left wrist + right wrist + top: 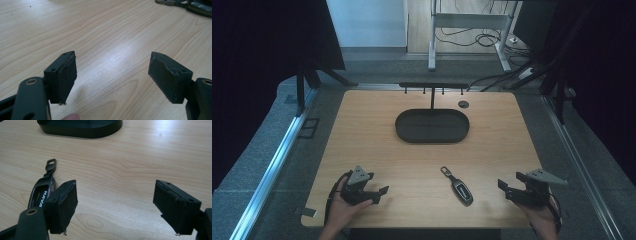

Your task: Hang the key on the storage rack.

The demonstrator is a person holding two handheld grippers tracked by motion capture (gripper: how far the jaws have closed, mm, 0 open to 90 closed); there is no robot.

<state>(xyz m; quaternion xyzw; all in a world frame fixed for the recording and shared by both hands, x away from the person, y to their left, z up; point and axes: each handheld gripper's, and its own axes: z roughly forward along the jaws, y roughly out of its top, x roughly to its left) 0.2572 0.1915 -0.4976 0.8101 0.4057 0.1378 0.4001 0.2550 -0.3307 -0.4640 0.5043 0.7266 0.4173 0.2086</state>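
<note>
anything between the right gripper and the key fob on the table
Nothing visible. Only bare light wooden table lies between the open right gripper and the dark oblong car key fob, which lies flat just off its left-hand fingers in the right gripper view.

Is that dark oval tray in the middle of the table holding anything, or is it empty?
Empty, as far as the high view shows: the tray has a bare dark floor, and the key fob lies outside it on the table.

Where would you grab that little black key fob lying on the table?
Probably across the key fob's wide body, not its thin strap end, closing on its two long edges from above. It lies flat on the table, pointing diagonally, so turn the jaws to match. The open right gripper is nearest.
</note>
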